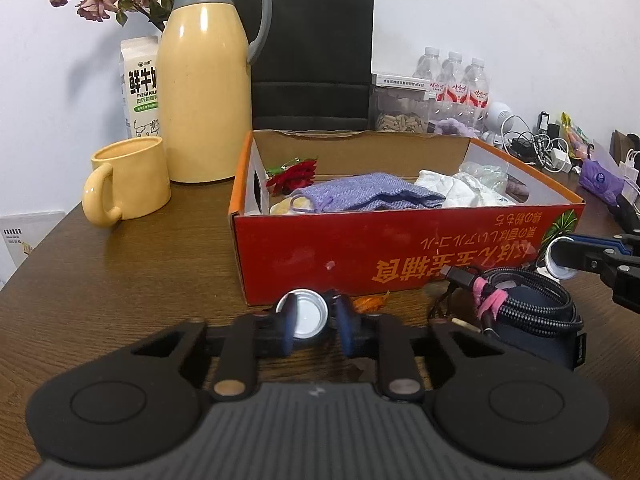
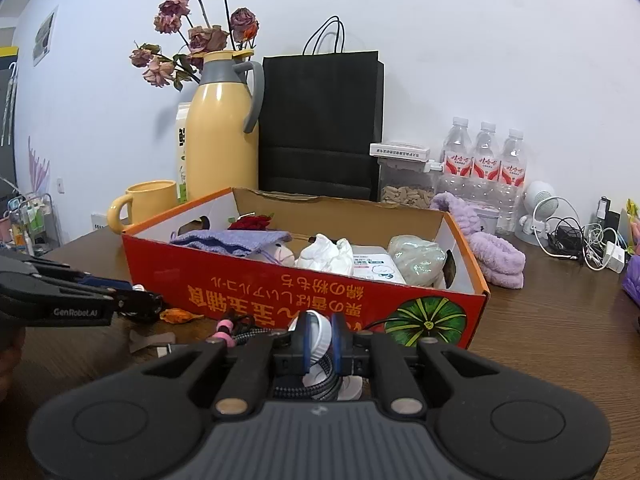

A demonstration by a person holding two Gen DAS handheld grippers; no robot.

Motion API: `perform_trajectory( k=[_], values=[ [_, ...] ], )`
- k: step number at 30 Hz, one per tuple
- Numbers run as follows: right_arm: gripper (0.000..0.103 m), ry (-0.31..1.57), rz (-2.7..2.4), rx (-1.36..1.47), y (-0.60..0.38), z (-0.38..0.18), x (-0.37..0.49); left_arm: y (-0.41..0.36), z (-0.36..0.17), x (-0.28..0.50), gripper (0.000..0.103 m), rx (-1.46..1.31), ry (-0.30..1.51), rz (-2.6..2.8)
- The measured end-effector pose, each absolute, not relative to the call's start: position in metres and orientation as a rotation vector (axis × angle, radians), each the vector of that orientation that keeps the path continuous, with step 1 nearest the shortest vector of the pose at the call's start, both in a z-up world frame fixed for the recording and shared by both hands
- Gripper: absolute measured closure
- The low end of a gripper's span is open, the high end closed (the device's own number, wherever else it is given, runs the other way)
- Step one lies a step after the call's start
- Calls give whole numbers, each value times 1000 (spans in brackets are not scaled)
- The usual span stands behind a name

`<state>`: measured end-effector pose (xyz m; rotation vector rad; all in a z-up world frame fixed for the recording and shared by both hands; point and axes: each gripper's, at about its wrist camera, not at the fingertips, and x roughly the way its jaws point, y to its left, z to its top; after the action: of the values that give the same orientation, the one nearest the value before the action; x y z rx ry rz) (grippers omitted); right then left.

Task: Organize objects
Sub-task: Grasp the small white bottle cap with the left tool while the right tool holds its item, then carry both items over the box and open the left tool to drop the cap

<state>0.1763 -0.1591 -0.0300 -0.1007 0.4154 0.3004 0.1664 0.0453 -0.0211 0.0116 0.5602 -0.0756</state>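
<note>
On brown table [image 1: 120, 280]: box [image 1: 360, 248] (maybe cardboard)

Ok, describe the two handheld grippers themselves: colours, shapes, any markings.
Both are matte black. The left gripper and right gripper each have a ribbed dark-grey body flanked by two round black lobes with circular insets, two black link bars on brass-coloured pivot pins, and blue finger pads. Seen side-on from the right wrist camera, the left one carries white "GenRobot.AI" lettering. No cables or sleeves show.
</note>
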Motion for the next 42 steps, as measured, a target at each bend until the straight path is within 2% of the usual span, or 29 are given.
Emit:
perform_trajectory(
  k=[3, 5, 7, 8, 10, 16, 19, 33, 42],
  values=[
    [94, 414, 300, -100, -159, -30, 176, 47, -22, 167, 87, 3, 560, -63],
    [94, 413, 301, -101, -160, -30, 176, 49, -20, 165, 83, -2, 544, -43],
    [94, 413, 301, -101, -159, -30, 176, 51, -18, 163, 73, -6, 524, -29],
    [94, 414, 302, -101, -159, -31, 176, 52, -17, 163, 64, -8, 519, -27],
    [94, 413, 301, -100, -159, -30, 176, 52, -17, 164, 58, -2, 516, -17],
    [94, 415, 307, -102, -158, -31, 175, 53, -19, 175, 59, 7, 545, -36],
    [94, 415, 306, -102, -158, -31, 175, 54, -22, 179, 74, 2, 567, -55],
    [94, 390, 307, -94, -161, -27, 173, 50, -8, 156, 74, 12, 452, -26],
    [94, 302, 338, -75, -153, 2, 182, 32, 35, 160, 74, -15, 341, -68]
  ],
)
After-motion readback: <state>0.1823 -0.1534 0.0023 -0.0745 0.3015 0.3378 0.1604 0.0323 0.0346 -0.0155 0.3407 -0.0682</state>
